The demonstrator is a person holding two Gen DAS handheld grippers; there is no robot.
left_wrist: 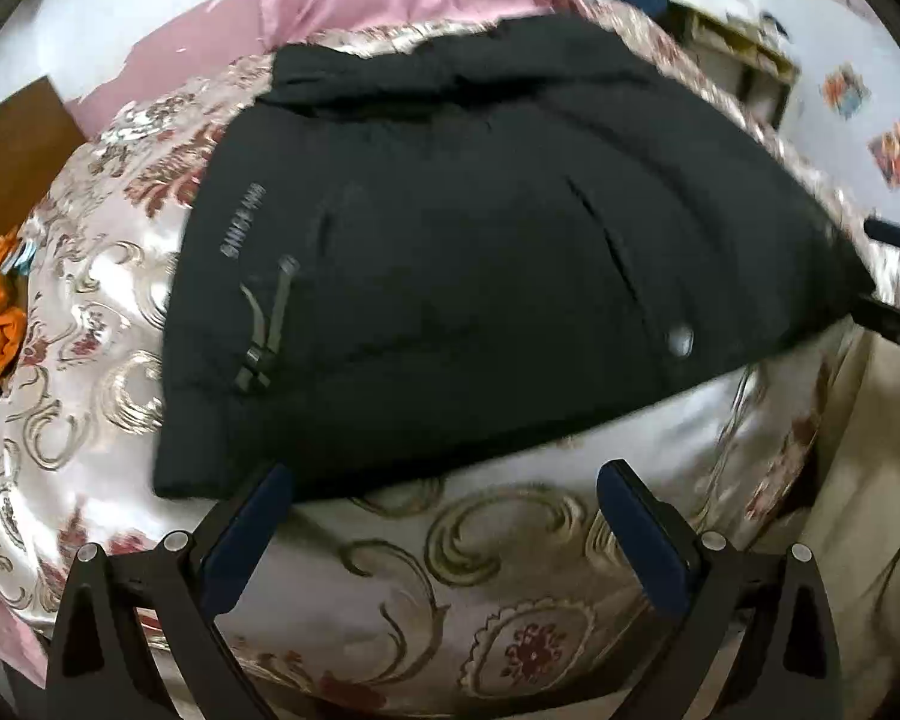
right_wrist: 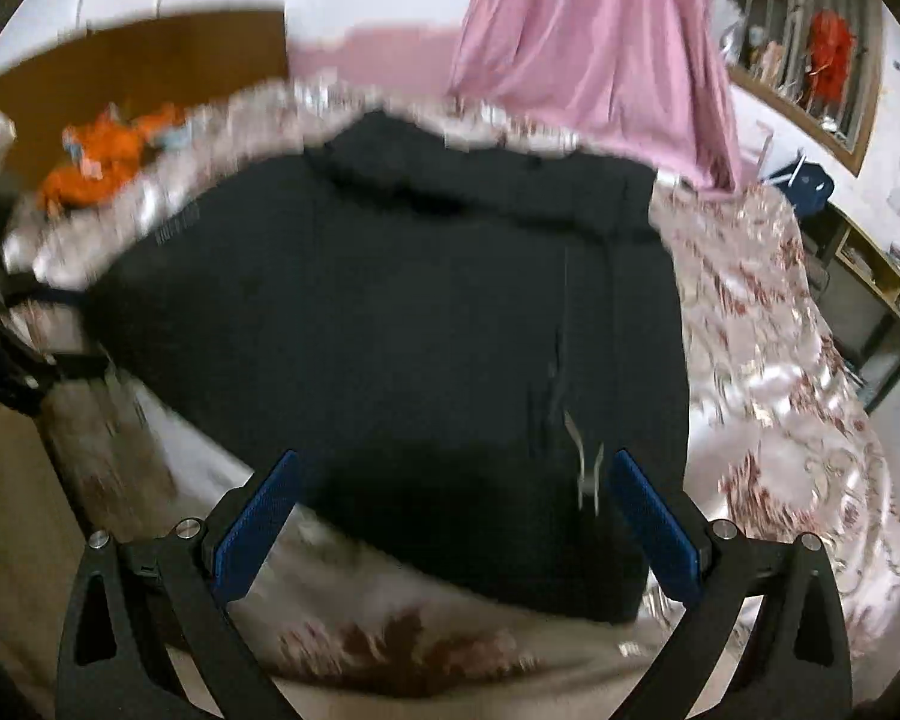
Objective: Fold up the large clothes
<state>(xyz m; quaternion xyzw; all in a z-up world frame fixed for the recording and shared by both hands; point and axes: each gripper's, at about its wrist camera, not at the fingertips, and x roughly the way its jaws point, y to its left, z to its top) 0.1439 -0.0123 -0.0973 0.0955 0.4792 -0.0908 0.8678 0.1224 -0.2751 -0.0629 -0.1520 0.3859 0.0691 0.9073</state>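
Black jacket point(left_wrist: 486, 252) spread flat across floral bedspread point(left_wrist: 90, 312), filling frame centre. Left gripper point(left_wrist: 444, 480) released, at lower frame near jacket hem. Right gripper point(right_wrist: 453, 468) likewise released, over hem.

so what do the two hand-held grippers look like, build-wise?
Both match: left hand-held gripper and right hand-held gripper have black angular linkage arms with triangular cut-outs, silver round pivot pins, and flat blue textured finger pads. No cables or sleeves visible.

Unreadable grey lettering on black jacket point(left_wrist: 480, 252)
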